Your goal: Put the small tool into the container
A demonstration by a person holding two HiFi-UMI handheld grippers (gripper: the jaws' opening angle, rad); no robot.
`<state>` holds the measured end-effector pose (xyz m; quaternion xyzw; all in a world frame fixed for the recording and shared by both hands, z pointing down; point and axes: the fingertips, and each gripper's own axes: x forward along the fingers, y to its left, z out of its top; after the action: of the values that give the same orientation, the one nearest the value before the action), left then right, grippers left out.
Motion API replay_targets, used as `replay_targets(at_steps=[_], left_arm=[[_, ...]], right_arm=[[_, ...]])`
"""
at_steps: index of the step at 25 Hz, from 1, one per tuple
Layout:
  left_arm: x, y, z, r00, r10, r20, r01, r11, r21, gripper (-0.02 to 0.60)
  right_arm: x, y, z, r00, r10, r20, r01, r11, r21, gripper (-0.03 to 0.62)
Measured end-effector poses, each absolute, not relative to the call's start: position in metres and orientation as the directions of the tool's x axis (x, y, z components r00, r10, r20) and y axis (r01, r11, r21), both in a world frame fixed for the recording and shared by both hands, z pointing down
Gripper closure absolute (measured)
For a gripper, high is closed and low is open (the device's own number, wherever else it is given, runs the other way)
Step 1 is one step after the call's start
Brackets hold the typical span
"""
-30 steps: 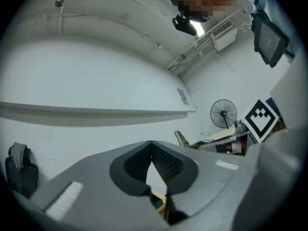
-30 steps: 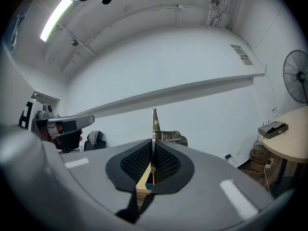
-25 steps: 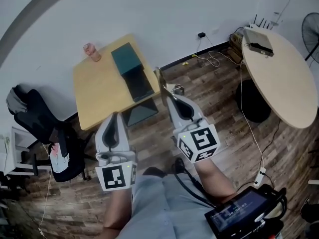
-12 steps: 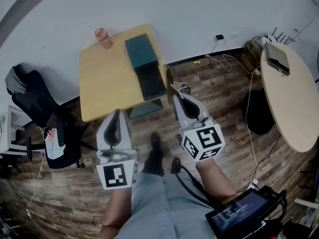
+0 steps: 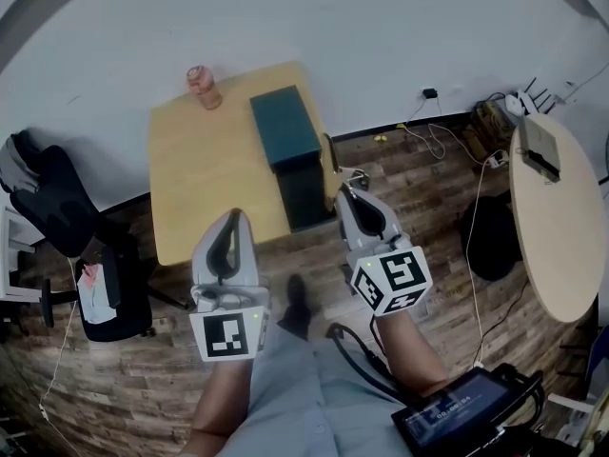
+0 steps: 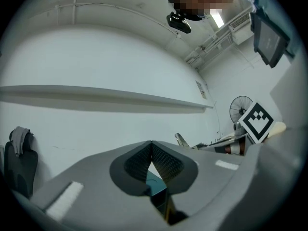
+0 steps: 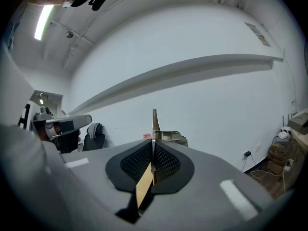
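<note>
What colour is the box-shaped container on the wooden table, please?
The box-shaped container is dark teal; the head view shows it best.

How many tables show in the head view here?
2. A square wooden table stands ahead by the wall, bearing a teal container and a pink jar; a rounded pale table sits at the right edge. More may lie outside the frame.

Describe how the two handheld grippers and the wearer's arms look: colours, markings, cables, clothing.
The left tongs and right tongs have light grey moulded shells tapering forward, with black textured pads. Each carries a white cube with black square markers. A black cable runs beside the right forearm; both forearms are bare, the clothing pale blue-grey.
</note>
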<state>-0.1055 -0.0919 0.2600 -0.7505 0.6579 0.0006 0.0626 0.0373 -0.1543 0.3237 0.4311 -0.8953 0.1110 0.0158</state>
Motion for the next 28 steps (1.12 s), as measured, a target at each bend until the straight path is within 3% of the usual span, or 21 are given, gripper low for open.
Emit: replay_targets(at_steps=[15,28], left_arm=[[-0.194,-0.193,0.257,0.184,-0.977,-0.108,-0.979,-0.172,-0.112,0.572],[-0.188,-0.229,0.271,0.197,-0.977,-0.084,-0.98,-0.193,-0.053,0.572]], right_arm=[[-0.028,-0.254,0.307,-0.575,-0.81,0.114,-0.815,0.556,-0.161,0.591],[-0.021,-0.28,0.335,-0.556,-0.804,0.211,-0.831,0.532,-0.161,0.591]])
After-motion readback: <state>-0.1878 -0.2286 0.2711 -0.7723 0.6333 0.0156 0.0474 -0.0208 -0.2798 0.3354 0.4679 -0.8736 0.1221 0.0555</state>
